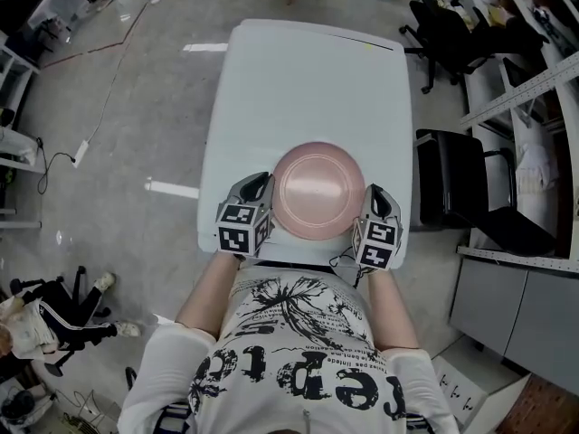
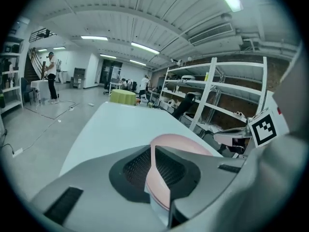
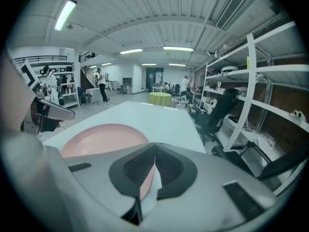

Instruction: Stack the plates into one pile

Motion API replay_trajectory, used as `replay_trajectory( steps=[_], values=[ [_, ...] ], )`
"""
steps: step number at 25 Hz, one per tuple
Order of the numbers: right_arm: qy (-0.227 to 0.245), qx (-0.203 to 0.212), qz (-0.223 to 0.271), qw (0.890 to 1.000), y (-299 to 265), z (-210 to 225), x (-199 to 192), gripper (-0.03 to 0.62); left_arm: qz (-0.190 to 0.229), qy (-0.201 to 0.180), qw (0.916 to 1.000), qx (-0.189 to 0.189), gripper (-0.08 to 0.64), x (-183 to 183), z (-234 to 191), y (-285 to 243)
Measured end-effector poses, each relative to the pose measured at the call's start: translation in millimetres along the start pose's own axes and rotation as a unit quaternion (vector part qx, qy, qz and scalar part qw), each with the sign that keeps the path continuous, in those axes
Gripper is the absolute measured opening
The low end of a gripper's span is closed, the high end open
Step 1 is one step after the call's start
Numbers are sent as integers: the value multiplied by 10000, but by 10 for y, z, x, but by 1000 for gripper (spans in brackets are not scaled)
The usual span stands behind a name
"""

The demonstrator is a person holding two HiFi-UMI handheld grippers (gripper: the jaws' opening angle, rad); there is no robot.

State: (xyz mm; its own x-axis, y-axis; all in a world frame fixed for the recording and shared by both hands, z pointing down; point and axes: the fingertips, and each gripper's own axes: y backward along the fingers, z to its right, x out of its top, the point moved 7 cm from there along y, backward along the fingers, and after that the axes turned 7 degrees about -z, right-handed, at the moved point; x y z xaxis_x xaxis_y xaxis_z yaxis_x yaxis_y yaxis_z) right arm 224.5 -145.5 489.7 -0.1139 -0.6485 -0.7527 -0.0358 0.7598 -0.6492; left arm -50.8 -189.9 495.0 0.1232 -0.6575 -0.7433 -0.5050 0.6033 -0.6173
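Observation:
A pink plate (image 1: 318, 191) lies on the white table (image 1: 308, 80) near its front edge, just ahead of the person's chest. My left gripper (image 1: 262, 188) is shut on the plate's left rim and my right gripper (image 1: 374, 199) on its right rim. In the left gripper view the pink plate (image 2: 186, 143) runs edge-on between the dark pads (image 2: 135, 168). The right gripper view shows the pink plate (image 3: 99, 138) with its rim pinched the same way. A pale layer shows under the rim in both grips; I cannot tell whether it is a second plate.
A black office chair (image 1: 461, 188) stands close to the table's right side, with white shelving (image 1: 543, 89) behind it. Cables (image 1: 63, 156) trail on the grey floor at the left. The table's far half (image 1: 308, 70) carries nothing.

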Motion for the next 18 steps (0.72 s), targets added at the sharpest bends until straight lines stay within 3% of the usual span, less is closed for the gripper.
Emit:
replay_trajectory(
  steps=[2, 7, 11, 14, 18],
  values=[
    [-7, 29, 320, 9995, 107, -3, 137, 8, 267, -76, 9995, -140, 2, 140, 32, 87],
    [254, 343, 1278, 9909, 373, 26, 500, 8, 1099, -505, 9910, -579, 2, 521, 250, 347],
    [912, 582, 2263, 9680, 606, -34, 751, 8, 2070, -1150, 9692, -672, 2, 789, 406, 554],
    [917, 878, 2572, 9580, 700, -99, 844, 8, 2507, -1709, 9511, -573, 2, 894, 489, 679],
    [814, 1222, 2676, 9523, 729, -110, 907, 8, 2608, -1893, 9442, -686, 2, 959, 594, 702]
  ],
)
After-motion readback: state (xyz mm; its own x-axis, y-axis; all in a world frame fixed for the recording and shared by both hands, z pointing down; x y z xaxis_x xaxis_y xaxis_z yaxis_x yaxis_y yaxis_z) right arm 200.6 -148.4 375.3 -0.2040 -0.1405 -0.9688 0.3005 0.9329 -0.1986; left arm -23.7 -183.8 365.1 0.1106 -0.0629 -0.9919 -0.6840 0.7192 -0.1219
